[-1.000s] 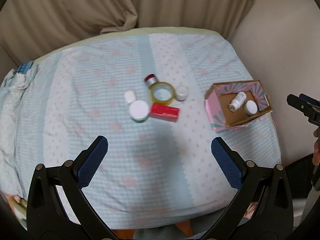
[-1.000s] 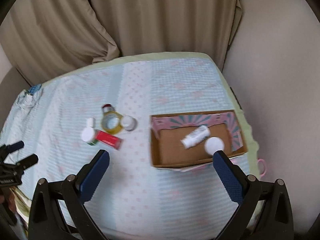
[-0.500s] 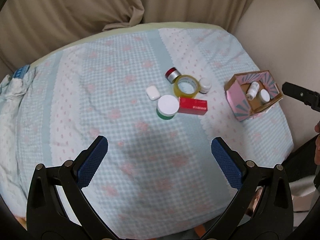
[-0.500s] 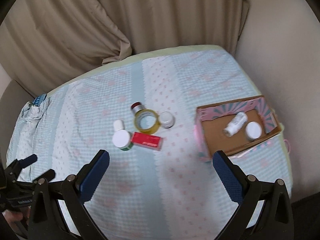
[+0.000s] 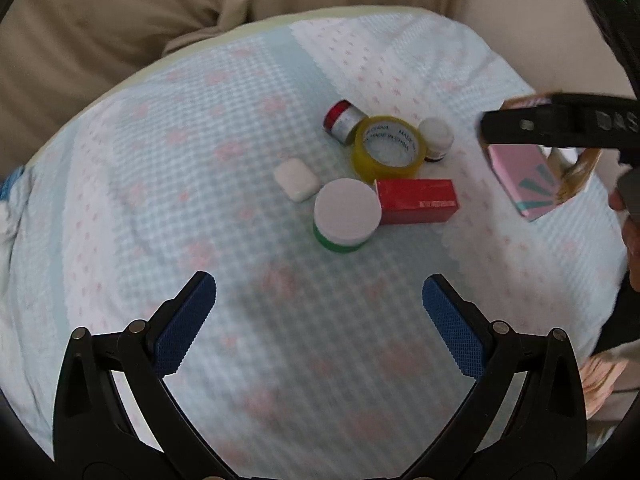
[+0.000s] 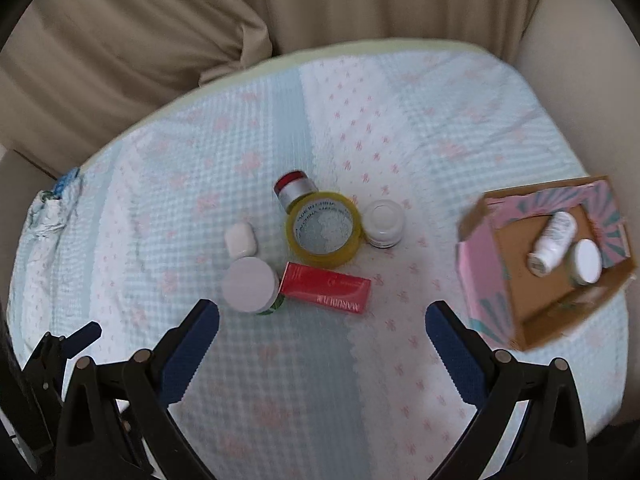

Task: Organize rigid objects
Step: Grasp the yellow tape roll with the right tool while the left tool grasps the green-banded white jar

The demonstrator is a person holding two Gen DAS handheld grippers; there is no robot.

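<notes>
Right wrist view: the right gripper (image 6: pixel 322 326) is spread wide and empty above the quilted pastel cloth (image 6: pixel 400 120). The glossy yellow tape ring (image 6: pixel 323 232) lies at frame centre; the pink cardboard box (image 6: pixel 516 280) sits mid-right. The left gripper (image 5: pixel 319 300) is likewise spread and empty.

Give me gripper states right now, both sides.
Left gripper: open, holding nothing, above the cloth.
Right gripper: open, holding nothing, near the red box.

Box (image 5: pixel 532 184) half behind right tongs (image 5: pixel 560 126)
</notes>
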